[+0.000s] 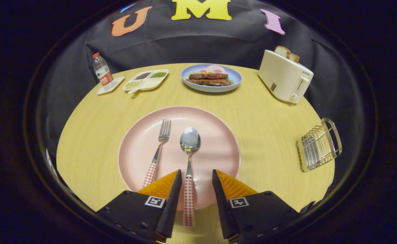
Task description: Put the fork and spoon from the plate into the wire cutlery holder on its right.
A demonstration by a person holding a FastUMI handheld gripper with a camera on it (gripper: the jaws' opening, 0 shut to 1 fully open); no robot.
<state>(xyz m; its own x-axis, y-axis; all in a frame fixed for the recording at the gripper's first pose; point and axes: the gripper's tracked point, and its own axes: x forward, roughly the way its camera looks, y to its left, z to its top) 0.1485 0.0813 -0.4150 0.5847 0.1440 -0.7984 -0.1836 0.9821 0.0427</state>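
Spoon [189,159], likely light, rigid and slippery at its bowl, best grasped by the checked handle lying between the spread fingers of the open, empty gripper [196,179].

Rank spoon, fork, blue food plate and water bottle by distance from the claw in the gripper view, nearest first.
Claw is open.
1. spoon: handle lies between the fingers.
2. fork: on the pink plate, just left of the spoon.
3. blue food plate: far side of the table, straight ahead.
4. water bottle: far left edge.

Toaster mark [305,72] and bottle label [104,77] unreadable; parted claw [196,173] carries square markers [154,201].
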